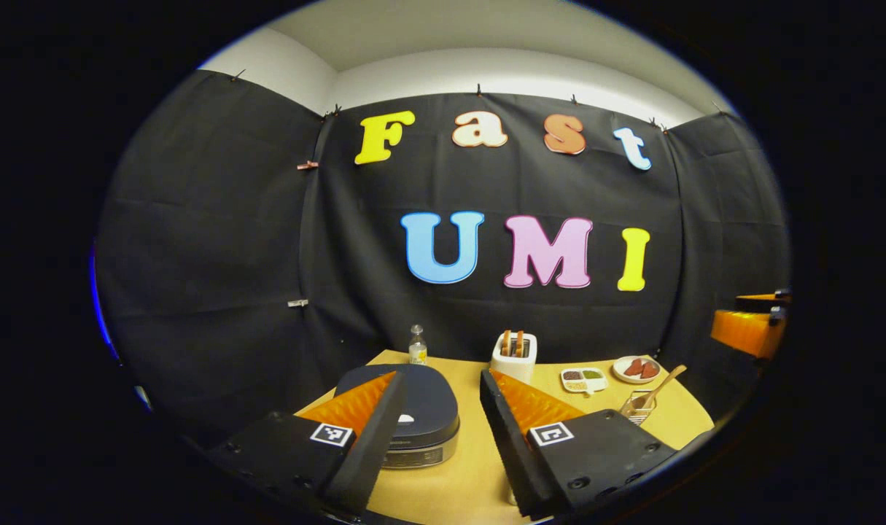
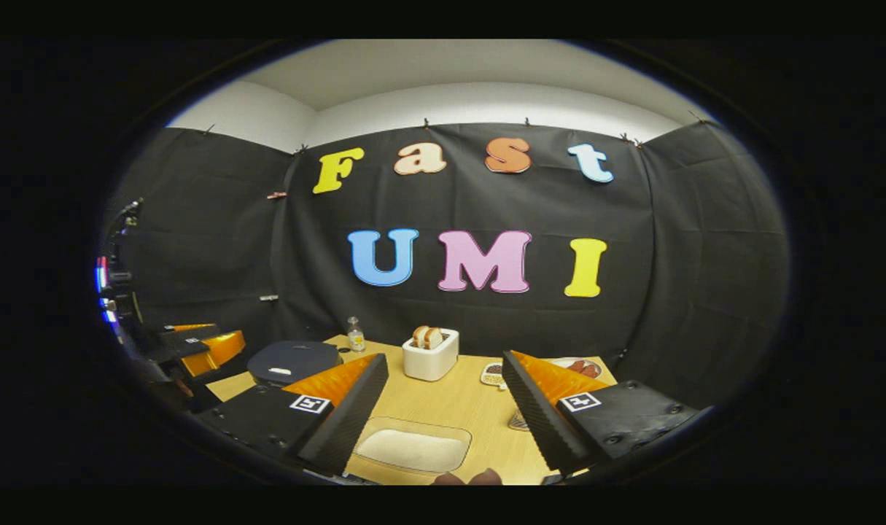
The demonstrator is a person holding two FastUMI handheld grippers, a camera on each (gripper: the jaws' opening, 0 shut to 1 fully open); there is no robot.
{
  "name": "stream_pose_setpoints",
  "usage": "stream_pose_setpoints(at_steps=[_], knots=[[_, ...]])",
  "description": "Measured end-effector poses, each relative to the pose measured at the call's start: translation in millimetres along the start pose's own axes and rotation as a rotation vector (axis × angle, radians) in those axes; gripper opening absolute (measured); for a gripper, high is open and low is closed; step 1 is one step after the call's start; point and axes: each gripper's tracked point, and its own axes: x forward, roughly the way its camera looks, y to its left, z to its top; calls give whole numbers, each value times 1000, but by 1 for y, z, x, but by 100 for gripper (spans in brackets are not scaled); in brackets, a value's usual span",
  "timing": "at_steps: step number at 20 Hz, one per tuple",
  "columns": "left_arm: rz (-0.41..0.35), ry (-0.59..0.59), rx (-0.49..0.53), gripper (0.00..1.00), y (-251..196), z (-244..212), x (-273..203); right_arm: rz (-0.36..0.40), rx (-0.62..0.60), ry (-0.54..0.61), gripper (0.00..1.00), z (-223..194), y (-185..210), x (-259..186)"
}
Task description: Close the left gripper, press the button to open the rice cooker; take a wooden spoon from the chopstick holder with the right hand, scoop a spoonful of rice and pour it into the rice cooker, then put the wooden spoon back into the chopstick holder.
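Two grippers are up over the light wooden table (image 2: 457,401), each with its black, orange-backed fingers spread wide and nothing between them. In the left gripper view, the left gripper (image 1: 435,430) hangs above the round dark-lidded rice cooker (image 1: 421,412) with its silver base — the lid is down, and the cooker sits just ahead of and below the left finger, not touched. Farther ahead to the right, the wooden spoon (image 1: 661,385) leans out of the wire chopstick holder (image 1: 638,407). In the right gripper view, the right gripper (image 2: 446,408) hovers over a clear shallow tray of white rice (image 2: 413,448), directly below the gap between its fingers. The white toaster (image 2: 430,355) stands beyond, straight ahead — the left gripper shows far off to the left.
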Motion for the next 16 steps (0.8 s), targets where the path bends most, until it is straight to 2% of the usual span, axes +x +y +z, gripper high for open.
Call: stream_pose_setpoints(at_steps=[1,5,6,7,8,9,11,12,14,16], knots=[[11,16,8,71,5,-6,9,1,-4,2,98,-1,1,0],[52,101,21,53,24,-34,51,-1,-19,8,98,-2,3,-1],[67,127,27,41,30,-45,61,-1,-20,10,98,-2,3,-1],[82,155,31,39,35,-54,70,-3,-21,11,98,-2,3,-1],[92,183,30,26,39,-63,79,-5,-24,12,98,-3,3,0],[92,211,24,19,42,-73,88,-6,-27,13,98,-3,2,0],[93,278,5,14,44,-95,105,-8,-32,15,98,-3,2,1],[93,314,-9,8,47,-106,112,-9,-34,19,98,-5,2,1],[111,364,-25,7,53,-124,126,-9,-35,25,98,-6,2,1],[152,407,4,7,68,-140,136,-10,-38,26,98,-6,1,2]])
